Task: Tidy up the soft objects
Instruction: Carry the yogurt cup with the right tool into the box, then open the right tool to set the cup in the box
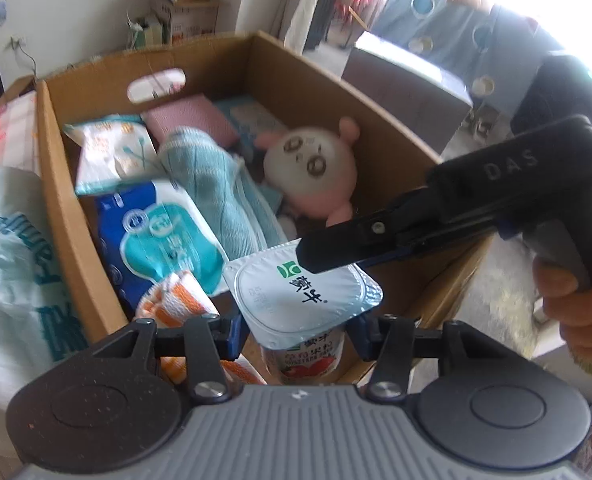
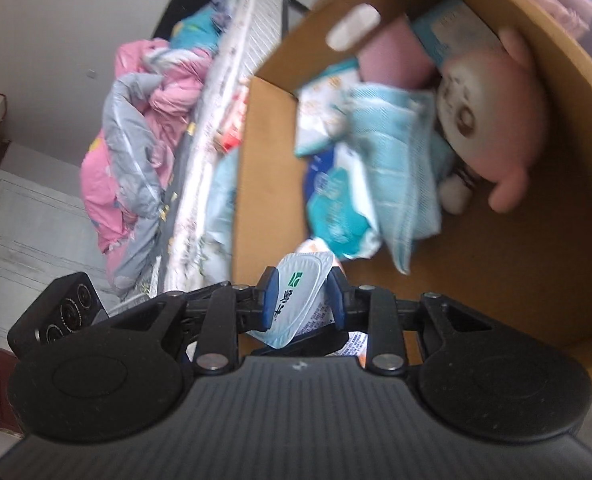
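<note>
A rumpled bed (image 2: 144,128) lies beyond the cardboard box (image 1: 303,80) that fills the view ahead of both tongs. The left tongs (image 1: 296,330) grip a foil-lidded yogurt cup (image 1: 296,296) by its sides over the box's near end, and the right tongs (image 2: 301,300) pinch its lid from the right. Further ahead in the box lie a pink plush toy (image 1: 315,168), a blue towel (image 1: 212,184) and a tissue pack (image 1: 156,236).

At the upper left of the left wrist view, a small open carton (image 1: 184,12) stuffed with odds and ends stands against the white wall (image 1: 76,4). In the right wrist view, crumpled pink and grey bedding (image 2: 144,120) fills the left centre, with a white panelled door (image 2: 28,224) at the lower left.
</note>
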A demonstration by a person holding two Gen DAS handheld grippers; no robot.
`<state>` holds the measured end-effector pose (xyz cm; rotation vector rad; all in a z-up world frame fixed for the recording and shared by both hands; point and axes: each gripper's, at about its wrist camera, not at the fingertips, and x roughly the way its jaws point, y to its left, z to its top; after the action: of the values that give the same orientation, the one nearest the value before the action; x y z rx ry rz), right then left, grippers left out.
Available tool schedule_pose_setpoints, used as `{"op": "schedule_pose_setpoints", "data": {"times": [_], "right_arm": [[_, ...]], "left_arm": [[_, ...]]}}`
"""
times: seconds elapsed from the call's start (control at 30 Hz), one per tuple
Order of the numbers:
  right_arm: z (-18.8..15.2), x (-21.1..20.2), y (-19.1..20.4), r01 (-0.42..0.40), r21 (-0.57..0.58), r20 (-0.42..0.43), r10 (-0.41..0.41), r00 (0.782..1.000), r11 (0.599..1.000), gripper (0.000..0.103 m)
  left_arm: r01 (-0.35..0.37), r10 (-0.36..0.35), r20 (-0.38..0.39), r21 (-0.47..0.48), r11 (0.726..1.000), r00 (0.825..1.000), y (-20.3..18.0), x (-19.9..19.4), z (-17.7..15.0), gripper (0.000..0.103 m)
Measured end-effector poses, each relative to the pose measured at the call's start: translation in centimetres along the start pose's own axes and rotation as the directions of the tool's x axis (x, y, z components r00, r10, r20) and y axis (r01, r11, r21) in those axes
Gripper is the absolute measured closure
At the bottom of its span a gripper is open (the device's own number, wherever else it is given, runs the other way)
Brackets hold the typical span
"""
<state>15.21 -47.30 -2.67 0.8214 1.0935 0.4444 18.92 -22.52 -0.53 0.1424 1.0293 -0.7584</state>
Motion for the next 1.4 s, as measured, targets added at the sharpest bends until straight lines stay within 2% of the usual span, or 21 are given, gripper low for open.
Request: {"op": "schedule_pose_setpoints", "data": {"times": [0.2, 0.27, 0.4, 0.63, 0.77, 0.9, 1.07, 1.2, 1.3, 1.4], "right_arm": [[1.0, 2.0, -0.5, 0.091, -0.03, -0.065, -0.093, 0.994, 0.995, 0.076], [1.4, 2.4, -0.5, 0.117, -0.029, -0.093, -0.119, 0.989, 0.993, 0.076], [1.3, 3.1, -1.1, 0.148, -0.027, -0.127, -0.15, 0.98, 0.989, 0.075], [2.2, 3.4, -0.7, 0.165, -0.037, -0.099, -0.168, 0.981, 0.986, 0.074], [2.7, 4.9, -1.0, 0.176, -0.029, -0.108, -0.179, 0.978, 0.984, 0.073], [3.0, 5.4, -1.1, 0.161, -0.029, -0.12, -0.163, 0.979, 0.987, 0.073], [2.3, 5.5, -1.2, 0.144, -0.031, -0.158, -0.147, 0.977, 0.989, 0.073], [1.3, 5.6, -0.9, 0.14, -0.028, -0.181, -0.143, 0.973, 0.99, 0.073], [0.7, 5.5, -0.5, 0.155, -0.042, -0.186, -0.161, 0.969, 0.987, 0.073], [0.4, 5.0, 0.6, 0.209, -0.085, -0.162, -0.221, 0.962, 0.974, 0.072]], "left_arm": [[0.019, -0.019, -0.079, 0.003, 1.0, 0.997, -0.2, 1.2, 0.1, 0.051], [0.02, -0.021, -0.083, -0.007, 1.0, 0.996, -0.2, 0.9, -0.1, 0.051], [0.025, -0.026, -0.041, -0.005, 1.0, 0.999, -0.3, -0.8, -0.2, 0.045], [0.043, -0.04, 0.066, -0.031, 0.999, 0.997, 0.8, -5.7, -1.0, 0.043], [0.011, -0.003, 0.137, -0.063, 0.998, 0.991, 2.3, -8.9, -2.8, 0.041], [-0.023, 0.048, 0.177, -0.138, 0.99, 0.983, 4.8, -11.5, -5.4, 0.041], [-0.065, 0.116, 0.184, -0.262, 0.963, 0.976, 8.4, -13.5, -8.2, 0.041], [-0.07, 0.135, 0.183, -0.326, 0.943, 0.974, 10.3, -14.3, -9.8, 0.041], [-0.087, 0.161, 0.19, -0.35, 0.933, 0.968, 11.0, -14.6, -10.7, 0.041], [-0.132, 0.217, 0.199, -0.368, 0.92, 0.956, 11.6, -15.2, -11.6, 0.04]]}}
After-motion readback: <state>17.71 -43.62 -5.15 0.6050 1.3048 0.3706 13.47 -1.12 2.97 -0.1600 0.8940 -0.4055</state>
